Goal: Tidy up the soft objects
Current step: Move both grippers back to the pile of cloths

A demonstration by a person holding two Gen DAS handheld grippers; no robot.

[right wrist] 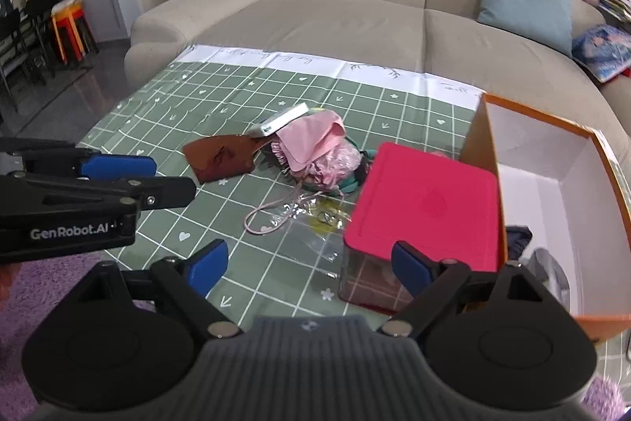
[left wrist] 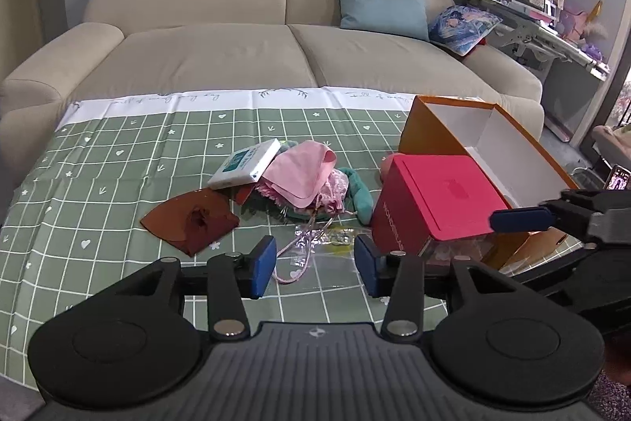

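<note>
The left tool (left wrist: 314, 265) stands over the near part of the worktop (left wrist: 118, 184), which carries a green checked cloth; its jaws are parted and nothing sits between the blue pads. Directly ahead of this tool lies a clear plastic bag (left wrist: 327, 251) with a pink cord (left wrist: 295, 255) looped across it. Beyond the bag sits the pile of soft objects: a pink cloth (left wrist: 299, 172) draped on top, a white packet (left wrist: 246, 164) leaning against the pile's left side, and a teal plush toy (left wrist: 361, 194) at the pile's right side. A brown cloth (left wrist: 189, 219) lies flat ahead and to the left of the left tool, touching the pile at its far corner. The right tool (right wrist: 309, 269) has its jaws spread wide and is released, with nothing between the pads. Immediately ahead of its right finger stands a clear container with a red lid (right wrist: 426, 200), resting on the worktop. To the right of that container is an open orange box (right wrist: 485, 145) with a white interior; a dark item lies inside at the near end, too hidden to identify. In the right wrist view the left tool appears to the left of the right tool, apart from it. A beige sofa (left wrist: 205, 58) stands beyond the worktop.
</note>
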